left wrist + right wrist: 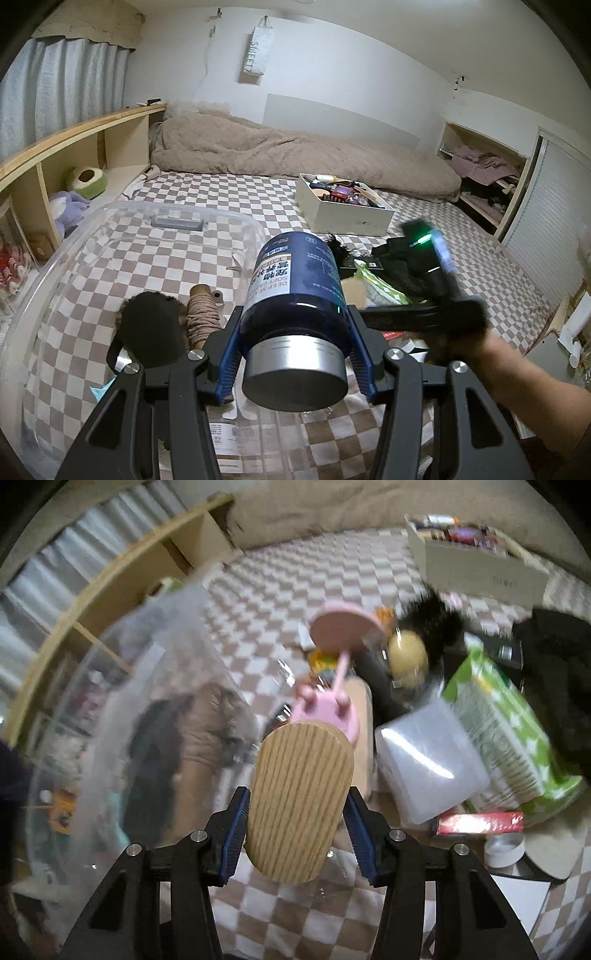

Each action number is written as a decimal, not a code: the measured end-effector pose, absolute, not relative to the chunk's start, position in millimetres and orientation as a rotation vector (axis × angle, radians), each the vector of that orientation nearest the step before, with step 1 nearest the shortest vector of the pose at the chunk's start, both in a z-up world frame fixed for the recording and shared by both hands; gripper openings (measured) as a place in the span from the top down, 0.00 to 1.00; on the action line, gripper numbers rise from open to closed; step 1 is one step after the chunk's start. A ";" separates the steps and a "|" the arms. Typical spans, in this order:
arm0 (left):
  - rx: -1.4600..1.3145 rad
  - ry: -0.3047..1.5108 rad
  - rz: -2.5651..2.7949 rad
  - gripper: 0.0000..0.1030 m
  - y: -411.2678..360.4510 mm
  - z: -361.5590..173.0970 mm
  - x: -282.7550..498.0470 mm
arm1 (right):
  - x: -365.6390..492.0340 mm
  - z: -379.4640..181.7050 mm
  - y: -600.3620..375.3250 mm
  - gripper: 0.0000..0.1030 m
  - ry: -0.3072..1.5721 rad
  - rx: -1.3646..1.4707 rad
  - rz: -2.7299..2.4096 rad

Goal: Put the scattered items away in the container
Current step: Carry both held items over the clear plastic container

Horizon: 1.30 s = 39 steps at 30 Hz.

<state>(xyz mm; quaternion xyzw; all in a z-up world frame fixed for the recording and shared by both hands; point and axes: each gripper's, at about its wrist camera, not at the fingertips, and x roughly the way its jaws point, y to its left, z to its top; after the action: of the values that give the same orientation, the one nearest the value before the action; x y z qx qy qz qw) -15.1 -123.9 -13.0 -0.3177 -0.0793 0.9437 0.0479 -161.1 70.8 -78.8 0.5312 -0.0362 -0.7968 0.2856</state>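
Our left fingers (227, 363) clamp a blue bottle (295, 295) over the clear bin (88, 236) holding twine (201, 314), while right fingers (236, 830) clamp a wooden-based pink stand (299, 794) beside scattered packets (502, 731).

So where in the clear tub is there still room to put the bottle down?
The far end of the clear tub, by its grey handle, is bare. The near end is crowded with a black furry thing and a rope-wrapped roll. Right of the tub, the pile around the green packet is packed.

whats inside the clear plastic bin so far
Inside the clear bin: a black fuzzy item and a rope-wound roll beside it. The held blue bottle and fingers cover the near part of the bin.
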 end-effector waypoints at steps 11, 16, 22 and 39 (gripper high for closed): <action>-0.921 -0.276 2.952 0.50 -152.0 -0.9 -2.5 | -148.6 -7.3 58.8 0.50 -0.162 1.154 -2.134; -0.904 -0.275 3.022 0.50 -175.1 0.9 10.9 | -143.2 7.2 44.5 0.50 -0.194 1.103 -2.065; -0.939 -0.301 3.071 0.50 -199.8 -7.1 23.8 | -127.2 19.1 16.1 0.50 -0.235 1.075 -1.950; -1.123 -0.128 3.218 0.50 -225.2 -25.8 50.3 | -90.2 5.3 -58.8 0.50 -0.103 1.089 -1.831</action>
<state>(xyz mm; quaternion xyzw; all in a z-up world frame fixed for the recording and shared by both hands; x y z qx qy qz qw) 50.3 -225.2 -25.8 -0.3263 -0.0371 0.9349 -0.1344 -90.2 -58.8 5.3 0.4469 -0.0422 -0.7517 0.4832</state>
